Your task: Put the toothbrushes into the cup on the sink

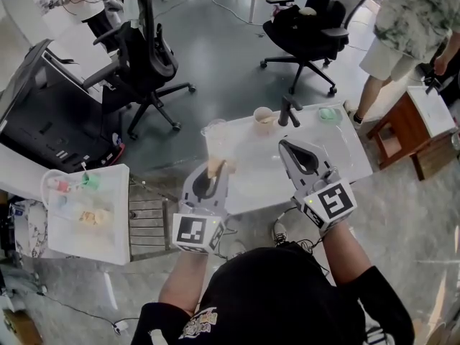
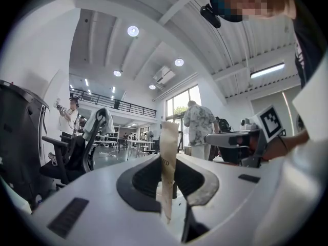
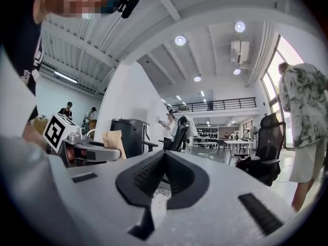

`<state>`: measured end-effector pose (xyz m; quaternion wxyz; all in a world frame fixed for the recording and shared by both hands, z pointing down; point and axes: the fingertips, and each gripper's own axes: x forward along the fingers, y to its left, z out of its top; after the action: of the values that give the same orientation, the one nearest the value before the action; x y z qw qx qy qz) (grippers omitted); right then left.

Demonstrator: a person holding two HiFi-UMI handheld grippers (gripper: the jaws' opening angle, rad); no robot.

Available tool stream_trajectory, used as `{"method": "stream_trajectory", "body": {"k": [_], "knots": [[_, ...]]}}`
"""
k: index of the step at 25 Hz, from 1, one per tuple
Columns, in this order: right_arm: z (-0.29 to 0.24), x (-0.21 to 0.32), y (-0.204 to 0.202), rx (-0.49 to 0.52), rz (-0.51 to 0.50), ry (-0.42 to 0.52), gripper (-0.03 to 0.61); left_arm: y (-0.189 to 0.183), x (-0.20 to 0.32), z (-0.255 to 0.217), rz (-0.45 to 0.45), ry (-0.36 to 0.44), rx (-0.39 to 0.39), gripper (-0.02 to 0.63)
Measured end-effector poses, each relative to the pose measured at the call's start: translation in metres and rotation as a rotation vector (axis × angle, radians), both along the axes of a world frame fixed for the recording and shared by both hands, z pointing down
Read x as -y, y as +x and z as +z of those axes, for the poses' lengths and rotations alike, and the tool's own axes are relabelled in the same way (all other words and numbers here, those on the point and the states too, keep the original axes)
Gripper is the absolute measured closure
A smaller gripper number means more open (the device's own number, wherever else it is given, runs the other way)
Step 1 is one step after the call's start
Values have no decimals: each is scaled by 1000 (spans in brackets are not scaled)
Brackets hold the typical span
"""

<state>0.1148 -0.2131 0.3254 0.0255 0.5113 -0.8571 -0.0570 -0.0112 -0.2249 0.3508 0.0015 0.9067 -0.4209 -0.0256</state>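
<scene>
One paper-wrapped toothbrush [image 2: 168, 163] is held upright in the clamped left gripper [image 1: 213, 172], with the clear cup [image 1: 215, 130] just ahead on the sink [image 1: 345, 149]. Farther from that cup, the right gripper [image 1: 286, 146] is kept clenched and empty.

A black mesh-backed office chair on a five-star base [image 1: 147, 63] stands at eleven o'clock on the grey polished concrete floor [image 1: 223, 49]. A second black office chair with dark things piled on its seat [image 1: 309, 24] stands at one o'clock. At two o'clock a person in a pale patterned shirt and light shorts [image 1: 402, 20] stands near a low brown wooden side table [image 1: 406, 128], which sits at three o'clock. At nine o'clock is a black boxy unit [image 1: 43, 117]. Just below it, at eight o'clock, a white rectangular tray table [image 1: 108, 243] carries small pink, green and tan items.
</scene>
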Motion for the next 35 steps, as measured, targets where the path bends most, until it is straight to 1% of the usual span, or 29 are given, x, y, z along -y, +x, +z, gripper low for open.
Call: {"method": "stream_trajectory", "body": {"k": [7,10,15,21,26,35], "knots": [[4,0,1,7,-4,-20,572,2,1,-2,-8,-2,-2,555],[5,1,2,5,-4,-23,572,2,6,6,-3,13,-8,555],[8,2,3,-4,-2,-35,572,-1,20,1,-40,6,-9,555],[14,9,12,-7,10,-55,572,-3,47,11,-61,28,-6,555],[21,21,17,6,14,-75,572,-6,76,19,-91,41,16,555],[57,49,21,25,1,-159,572,-15,137,45,-160,45,27,555]]}}
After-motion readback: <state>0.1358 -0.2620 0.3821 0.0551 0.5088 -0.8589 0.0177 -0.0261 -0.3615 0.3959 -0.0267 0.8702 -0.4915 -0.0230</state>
